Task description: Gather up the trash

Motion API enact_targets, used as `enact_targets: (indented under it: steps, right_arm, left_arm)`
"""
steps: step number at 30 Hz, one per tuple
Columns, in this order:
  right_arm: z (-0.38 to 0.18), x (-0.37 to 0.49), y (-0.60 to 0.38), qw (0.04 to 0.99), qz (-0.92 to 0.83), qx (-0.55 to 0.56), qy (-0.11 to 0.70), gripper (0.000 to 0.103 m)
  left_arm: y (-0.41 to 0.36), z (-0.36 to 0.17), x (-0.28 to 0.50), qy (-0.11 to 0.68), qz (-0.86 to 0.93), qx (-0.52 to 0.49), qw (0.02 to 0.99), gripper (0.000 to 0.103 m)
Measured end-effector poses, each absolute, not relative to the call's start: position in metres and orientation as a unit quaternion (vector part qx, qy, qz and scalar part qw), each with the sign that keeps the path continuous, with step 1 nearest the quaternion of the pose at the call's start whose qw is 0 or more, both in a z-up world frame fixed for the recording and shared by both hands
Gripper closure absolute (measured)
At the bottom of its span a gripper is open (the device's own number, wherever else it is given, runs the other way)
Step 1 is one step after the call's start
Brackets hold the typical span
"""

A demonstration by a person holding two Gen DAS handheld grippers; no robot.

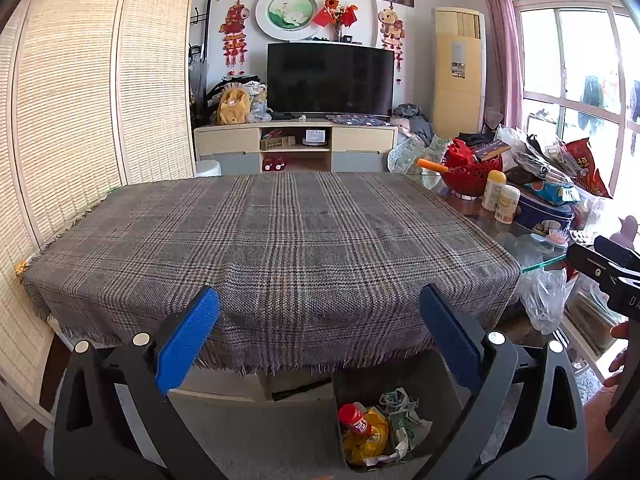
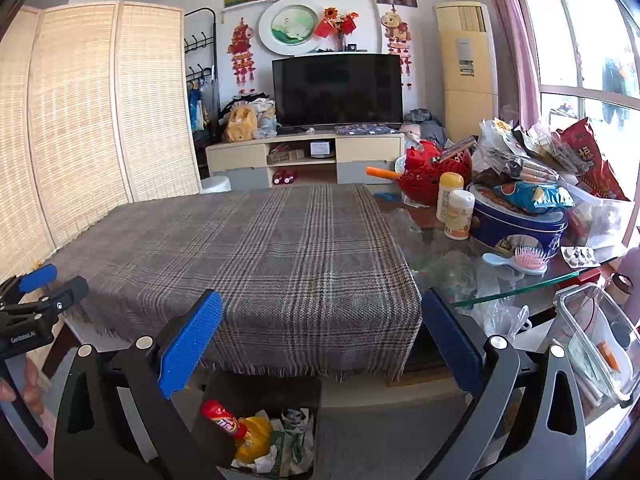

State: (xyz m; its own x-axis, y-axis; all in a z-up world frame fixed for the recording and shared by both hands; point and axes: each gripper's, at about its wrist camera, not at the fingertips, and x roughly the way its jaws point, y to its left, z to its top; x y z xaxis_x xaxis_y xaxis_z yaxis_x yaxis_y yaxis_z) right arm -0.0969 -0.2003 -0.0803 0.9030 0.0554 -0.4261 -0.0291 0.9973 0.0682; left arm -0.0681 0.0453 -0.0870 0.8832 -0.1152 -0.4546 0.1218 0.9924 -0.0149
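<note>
Both tongs stand spread and carry nothing: the left gripper (image 1: 319, 322) and the right gripper (image 2: 322, 326) hover at the near edge of the plaid cloth (image 1: 272, 240), each with its blue pads (image 1: 188, 336) wide apart. Collected trash lies in the dark bin (image 2: 256, 396) on the floor below the near table edge: a red tube (image 2: 224, 420), a yellow wrapper (image 2: 254, 442) and crumpled paper (image 2: 296, 424). No loose trash shows on the cloth, so the collecting looks finished or nearly so.

To do the step well, judged from this view: scan the cloth and the floor beside the bin for leftovers, keep the jaws wide until a piece sits between the pads, and let go only when directly over the bin mouth. The cluttered glass tabletop (image 2: 500, 284) at right, with its blue tin (image 2: 520, 228) and pink hairbrush (image 2: 524, 260), looks like household goods, best left alone.

Legible writing: partial white lettering on the left gripper's body in the right wrist view, beginning "Gen"; the red tube's label is too blurred to read.
</note>
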Motion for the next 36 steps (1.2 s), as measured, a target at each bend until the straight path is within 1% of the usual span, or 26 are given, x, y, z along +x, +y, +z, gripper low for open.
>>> enact_targets:
  steps: [36]
  right_arm:
    - [-0.0800,-0.0981,-0.1996,0.975,0.021,0.039,0.220,0.003]
  left_arm:
    - [0.0501,-0.0857,-0.0670,0.236,-0.059,-0.002,0.970,0.008]
